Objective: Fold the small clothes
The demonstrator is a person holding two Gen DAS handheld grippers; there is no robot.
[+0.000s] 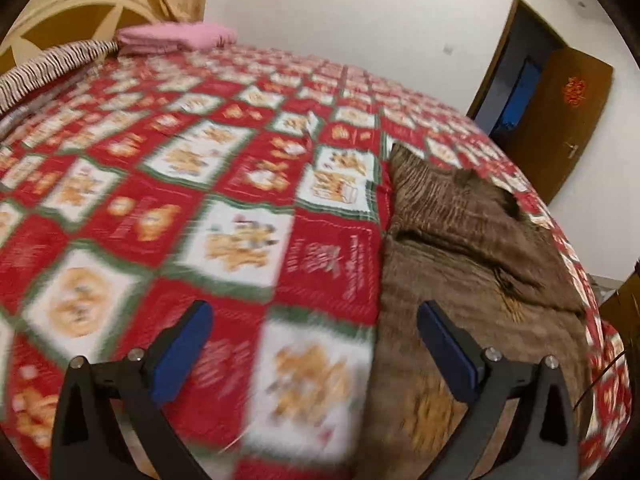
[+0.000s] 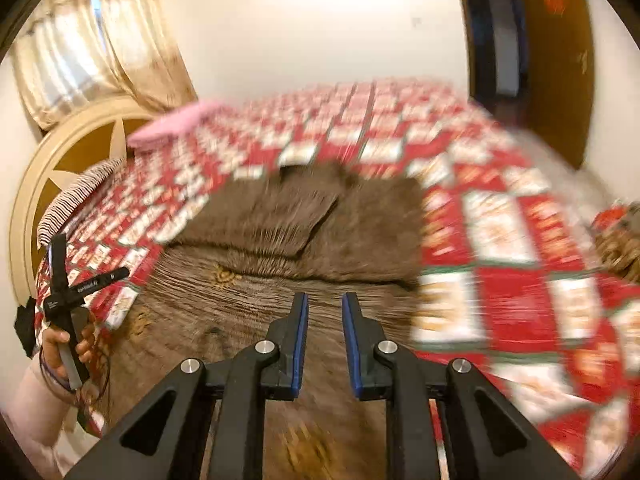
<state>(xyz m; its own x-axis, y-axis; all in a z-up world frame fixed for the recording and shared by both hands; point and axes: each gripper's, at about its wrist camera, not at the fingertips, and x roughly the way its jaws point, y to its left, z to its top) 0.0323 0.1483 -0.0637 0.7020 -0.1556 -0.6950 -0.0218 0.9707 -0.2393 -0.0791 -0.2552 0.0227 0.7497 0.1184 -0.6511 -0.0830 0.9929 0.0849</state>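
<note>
A brown knit garment (image 1: 472, 256) with orange patterns lies on the red patterned bedspread (image 1: 168, 184), one part folded over its far end. My left gripper (image 1: 316, 320) is open and empty, above the garment's left edge. In the right wrist view the garment (image 2: 280, 232) fills the middle. My right gripper (image 2: 325, 300) hovers over its near part, jaws a narrow gap apart, holding nothing. The left gripper (image 2: 68, 296), held in a hand, shows at the left edge of that view. Both views are motion-blurred.
A folded pink cloth (image 1: 176, 38) and a striped pillow (image 1: 48, 68) lie at the head of the bed by the cream headboard (image 2: 52, 168). A brown door (image 1: 560, 120) stands open beyond the bed. Another patterned item (image 2: 618, 248) lies at the right edge.
</note>
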